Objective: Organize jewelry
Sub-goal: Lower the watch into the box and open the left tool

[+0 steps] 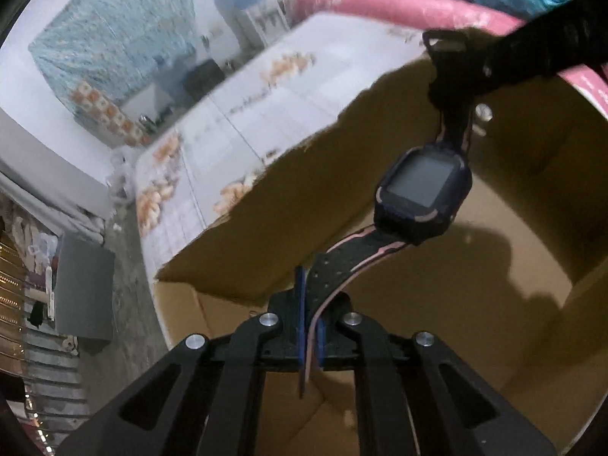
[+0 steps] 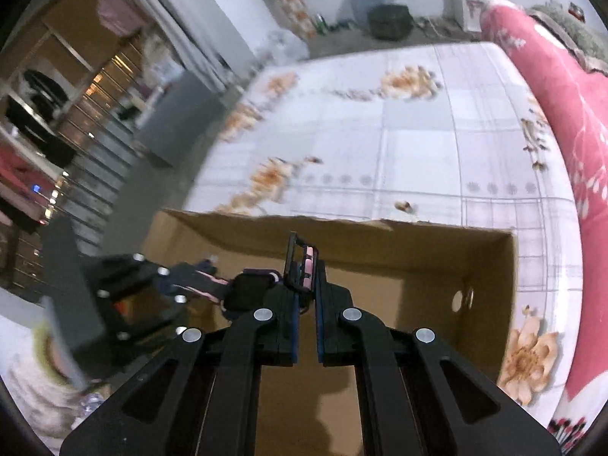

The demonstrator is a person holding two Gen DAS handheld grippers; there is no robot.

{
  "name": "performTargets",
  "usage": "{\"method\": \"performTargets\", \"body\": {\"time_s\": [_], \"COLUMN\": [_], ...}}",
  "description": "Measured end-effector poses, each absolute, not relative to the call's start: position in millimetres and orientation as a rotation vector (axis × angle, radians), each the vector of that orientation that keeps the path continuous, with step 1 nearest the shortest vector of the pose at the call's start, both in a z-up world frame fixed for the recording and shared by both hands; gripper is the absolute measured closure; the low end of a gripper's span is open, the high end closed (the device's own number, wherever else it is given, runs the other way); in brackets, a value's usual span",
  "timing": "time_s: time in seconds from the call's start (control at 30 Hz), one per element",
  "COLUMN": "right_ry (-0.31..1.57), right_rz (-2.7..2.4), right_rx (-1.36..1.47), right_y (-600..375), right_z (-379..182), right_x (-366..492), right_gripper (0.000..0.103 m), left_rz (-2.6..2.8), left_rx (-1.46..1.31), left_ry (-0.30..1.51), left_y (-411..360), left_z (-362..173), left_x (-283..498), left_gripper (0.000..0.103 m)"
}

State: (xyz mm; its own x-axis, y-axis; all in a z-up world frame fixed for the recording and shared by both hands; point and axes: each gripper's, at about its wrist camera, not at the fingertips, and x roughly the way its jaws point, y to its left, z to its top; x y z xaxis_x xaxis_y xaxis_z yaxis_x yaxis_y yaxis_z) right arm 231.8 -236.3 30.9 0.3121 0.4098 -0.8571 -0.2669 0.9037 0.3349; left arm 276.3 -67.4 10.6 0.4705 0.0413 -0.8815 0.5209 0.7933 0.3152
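A black smartwatch (image 1: pixel 421 190) with a pink-trimmed strap hangs stretched between both grippers above an open cardboard box (image 1: pixel 494 304). My left gripper (image 1: pixel 309 298) is shut on the holed end of the strap. At the upper right of the left wrist view, my right gripper (image 1: pixel 454 64) grips the other end. In the right wrist view, the right gripper (image 2: pixel 306 279) is shut on the buckle end (image 2: pixel 300 258). The watch body (image 2: pixel 250 288) lies just to its left, and beyond it the left gripper (image 2: pixel 190 271) holds the far strap. The box (image 2: pixel 380 243) holds nothing that I can see.
The box sits on a bed with a pale floral sheet (image 2: pixel 399 140). A pink blanket (image 2: pixel 562 121) runs along the right side. A grey cabinet (image 2: pixel 174 121) stands on the floor left of the bed, and a water dispenser (image 1: pixel 243 3) stands by the far wall.
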Motion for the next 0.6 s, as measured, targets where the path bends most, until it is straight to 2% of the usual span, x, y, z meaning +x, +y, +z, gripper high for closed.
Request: {"method": "performTargets", "body": {"time_s": [0.1,0.2,0.23,0.27,0.3,0.33,0.37,0.47,0.6], "right_ry": [1.238,1.269,1.265,1.262,1.263,1.265,1.265,1.244,1.208], "right_rz": [0.414,0.387,0.384,0.378,0.372,0.364,0.356,0.335,0.313], "right_rx": [0.131,0.138,0.133,0.136,0.144,0.154,0.163,0.163,0.168], "right_y": [-233,-236,-237,-239,-242,-244,-245,-250,-253], "right_z": [12,6,6,6,8,8,9,16,28], "right_x": [246,252,251,250,249,249,249,244,239], "right_gripper": [0.093,0.092,0.091,0.087,0.083,0.074,0.071,0.071,0.071], "left_rz": [-0.314,-0.305,-0.300,-0.291,-0.287,-0.291,-0.296,-0.295,-0.301], "left_rx": [0.619,0.639,0.641,0.639,0.636,0.622,0.606,0.574,0.515], "left_ry": [1.097,1.088,1.075,1.068,1.062,1.050,1.040,1.030,0.988], "left_y": [-67,-69,-66,-64,-62,-59,-55,-48,-35], "left_z": [3,4,5,7,9,13,17,27,47], "left_x": [283,283,283,282,283,282,281,279,273], "left_gripper": [0.088,0.066,0.052,0.041,0.037,0.030,0.027,0.023,0.022]}}
